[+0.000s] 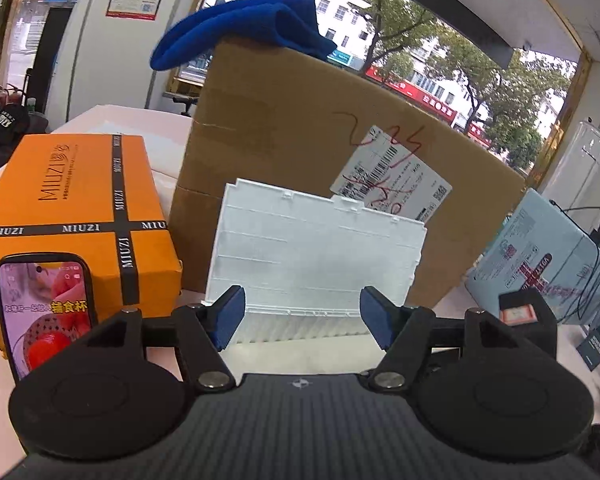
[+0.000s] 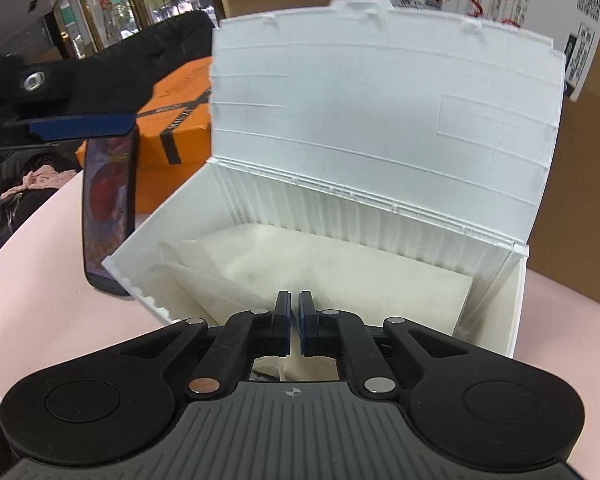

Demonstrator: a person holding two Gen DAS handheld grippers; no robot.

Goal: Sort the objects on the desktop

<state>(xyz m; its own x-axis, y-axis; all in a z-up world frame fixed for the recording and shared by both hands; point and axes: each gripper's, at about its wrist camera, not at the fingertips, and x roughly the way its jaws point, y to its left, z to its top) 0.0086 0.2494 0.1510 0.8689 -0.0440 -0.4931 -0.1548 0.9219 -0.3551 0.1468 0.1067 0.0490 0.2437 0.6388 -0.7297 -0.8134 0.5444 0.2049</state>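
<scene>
Here the left gripper (image 1: 302,316) gapes empty before the white box (image 1: 316,240); right gripper (image 2: 295,322) nearly closed, empty.

Daylight pours in through the far windows (image 1: 440,60), leaving both pictures bright and evenly lit with only soft, weak shadows. The white box lid (image 2: 380,112) is nearly washed out. Fisheye bending curves the edges and darkens the corners. A dark blurred shape (image 2: 60,92) smears the left of the right view.
</scene>
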